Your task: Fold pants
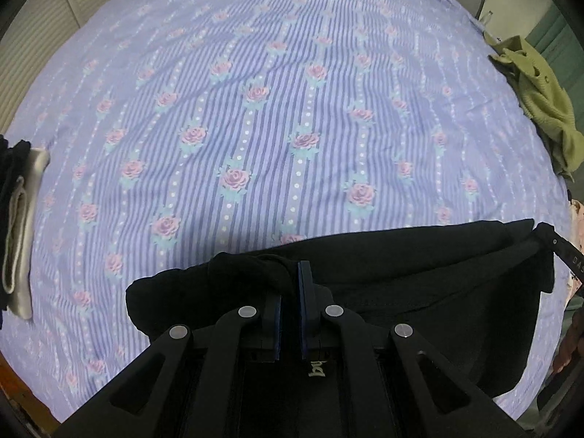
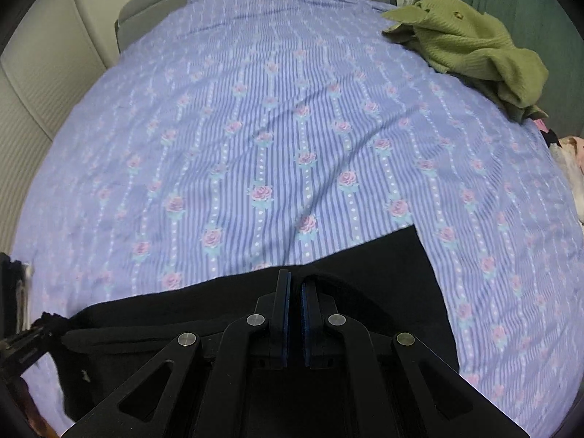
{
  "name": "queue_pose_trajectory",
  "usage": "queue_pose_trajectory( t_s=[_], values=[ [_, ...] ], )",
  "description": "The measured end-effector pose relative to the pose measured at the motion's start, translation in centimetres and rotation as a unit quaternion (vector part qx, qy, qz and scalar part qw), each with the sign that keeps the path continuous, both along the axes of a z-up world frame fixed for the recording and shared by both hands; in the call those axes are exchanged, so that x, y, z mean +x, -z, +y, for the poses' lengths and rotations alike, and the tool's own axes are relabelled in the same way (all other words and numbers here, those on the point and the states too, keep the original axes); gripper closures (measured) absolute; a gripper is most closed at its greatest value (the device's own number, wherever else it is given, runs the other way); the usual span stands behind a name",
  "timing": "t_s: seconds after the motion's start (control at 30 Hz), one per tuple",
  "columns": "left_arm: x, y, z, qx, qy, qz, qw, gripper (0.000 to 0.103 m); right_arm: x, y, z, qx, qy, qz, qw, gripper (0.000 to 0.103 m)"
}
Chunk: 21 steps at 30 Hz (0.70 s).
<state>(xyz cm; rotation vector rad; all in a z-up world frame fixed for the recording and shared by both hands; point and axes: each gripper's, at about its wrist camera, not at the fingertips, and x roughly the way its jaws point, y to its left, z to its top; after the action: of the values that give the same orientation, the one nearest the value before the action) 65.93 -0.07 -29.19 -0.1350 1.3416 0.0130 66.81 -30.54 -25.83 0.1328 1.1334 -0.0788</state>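
The black pants (image 1: 419, 292) run under both frames' bottom edges, hidden there behind the left gripper (image 1: 290, 273).

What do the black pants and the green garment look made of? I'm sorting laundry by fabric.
Black pants: matte, smooth cloth with no visible weave, perhaps cotton or a blend; it bunches softly at the grippers. Green garment: a chunky ribbed knit, likely wool or acrylic, with a button showing.

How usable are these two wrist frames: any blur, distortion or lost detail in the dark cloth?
Left wrist view: strong fisheye bulge bends the striped sheet; the black pants are nearly featureless, folds hard to read; the rim is vignetted. Right wrist view: same curvature, soft dim light, the sheet's creases show; the green garment is sharp, the pants a flat black mass.
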Motion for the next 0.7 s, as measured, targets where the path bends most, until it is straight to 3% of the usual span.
queue_pose_trajectory(
  t_s=[0.3,0.4,0.43,0.47,0.5,0.57,0.63,0.7],
  values=[
    [1.8,2.5,0.7,-0.029,-0.001,0.038,0.9989,0.087,2.8,3.3,0.9,-0.028,-0.015,0.030,0.999,0.098],
    [2.1,2.4,1.1,-0.040,-0.003,0.052,0.9979,0.080,3.4,3.8,0.9,-0.030,-0.014,0.036,0.999,0.097],
    [2.1,2.2,1.3,-0.047,-0.007,0.056,0.9973,0.068,3.5,3.8,0.9,-0.031,-0.013,0.038,0.999,0.097],
    [2.3,1.9,1.6,-0.061,-0.018,0.062,0.9961,0.047,3.6,3.9,1.0,-0.029,-0.012,0.041,0.999,0.097],
    [2.4,1.7,1.9,-0.076,-0.027,0.066,0.9945,0.038,3.7,4.0,1.0,-0.028,-0.010,0.045,0.999,0.095],
    [2.7,1.0,2.1,-0.100,-0.040,0.074,0.9915,0.023,3.8,4.1,1.1,-0.024,-0.007,0.055,0.998,0.083],
    [2.8,0.0,2.1,-0.081,-0.036,0.074,0.9933,0.017,3.6,3.7,1.2,-0.015,-0.004,0.059,0.998,0.054],
    [2.7,-1.0,2.1,-0.086,-0.019,0.066,0.9940,0.017,3.1,2.4,1.8,-0.012,-0.008,0.050,0.999,0.050]
  ],
)
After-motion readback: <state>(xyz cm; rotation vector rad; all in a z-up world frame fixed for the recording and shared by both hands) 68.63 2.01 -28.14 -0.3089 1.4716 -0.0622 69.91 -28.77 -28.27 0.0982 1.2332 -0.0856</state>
